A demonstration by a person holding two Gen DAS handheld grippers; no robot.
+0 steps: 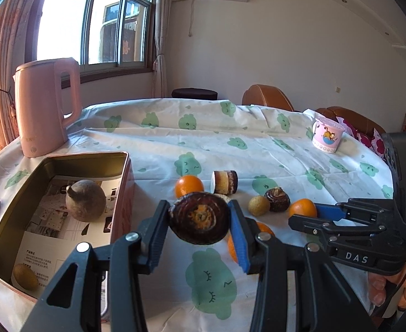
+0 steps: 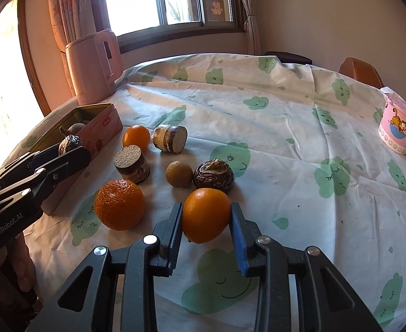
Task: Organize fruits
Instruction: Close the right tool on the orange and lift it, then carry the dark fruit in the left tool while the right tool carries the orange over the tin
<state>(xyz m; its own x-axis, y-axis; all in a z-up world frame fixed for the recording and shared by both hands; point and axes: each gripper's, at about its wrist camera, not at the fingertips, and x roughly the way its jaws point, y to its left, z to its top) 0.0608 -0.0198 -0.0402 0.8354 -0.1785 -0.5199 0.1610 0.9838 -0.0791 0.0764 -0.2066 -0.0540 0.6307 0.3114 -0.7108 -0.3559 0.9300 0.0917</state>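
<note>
The left hand-held gripper (image 1: pixel 200 221) is clamped on a dark brown, round, ridged fruit (image 1: pixel 199 220), held above the desk's white cloth with green cloud prints (image 1: pixel 258 144), just right of an open pink rectangular tin (image 1: pixel 121 193). The right hand-held gripper (image 2: pixel 206 221) is clamped on a smooth orange (image 2: pixel 205 214) resting on the cloth. A larger, dimpled orange (image 2: pixel 119 204) lies just left of it.

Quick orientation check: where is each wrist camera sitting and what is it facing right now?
Left wrist: on the left gripper, facing the window; it holds a dark round fruit beside the tin box; fingers of a hand show.
Right wrist: on the right gripper, facing the window, clamping an orange.
Shared: pink kettle, cartoon cup, each other's gripper.
</note>
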